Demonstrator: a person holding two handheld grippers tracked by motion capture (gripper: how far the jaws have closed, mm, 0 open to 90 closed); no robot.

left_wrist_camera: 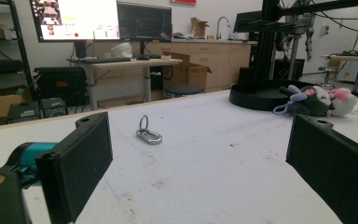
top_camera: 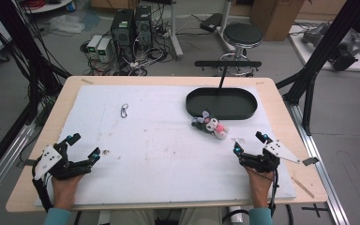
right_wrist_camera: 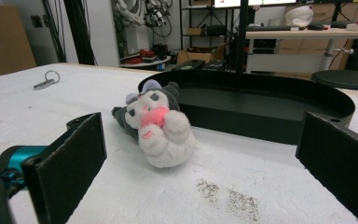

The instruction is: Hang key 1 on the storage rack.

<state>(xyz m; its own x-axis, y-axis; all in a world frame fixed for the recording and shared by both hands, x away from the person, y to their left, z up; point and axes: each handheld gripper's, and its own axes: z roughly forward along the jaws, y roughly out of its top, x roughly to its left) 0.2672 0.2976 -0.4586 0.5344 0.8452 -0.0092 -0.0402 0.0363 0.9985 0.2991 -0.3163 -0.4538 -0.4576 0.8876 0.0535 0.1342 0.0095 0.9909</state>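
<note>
**Both grippers wide, nothing held, plush toy beside tray**

I see the left gripper (top_camera: 83,146) low at the near left of the white foam mat (top_camera: 159,159), jaws spread, nothing between them. The right gripper (top_camera: 249,143) sits near right, jaws spread too, empty. From the right gripper view, the plush toy (right_wrist_camera: 156,125) lies on its side on the mat ahead of the jaws, apart from them, just in front of the black oval tray (right_wrist_camera: 261,109); I can't tell if it touches the tray wall. In the high view the toy (top_camera: 210,125) is at the tray's near left edge. A metal carabiner clip (top_camera: 124,110) lies alone at far left of the mat, well apart from both.

Surface: mat is scuffed, brown specks, covers most of a light wood table (top_camera: 281,101).

Room: grey floor, computer boxes with tangled cables (top_camera: 131,33) behind the table, round black stool (top_camera: 243,35), black frame struts both sides. Left gripper view shows a monitor (left_wrist_camera: 77,18) on a desk and cabinets.
</note>
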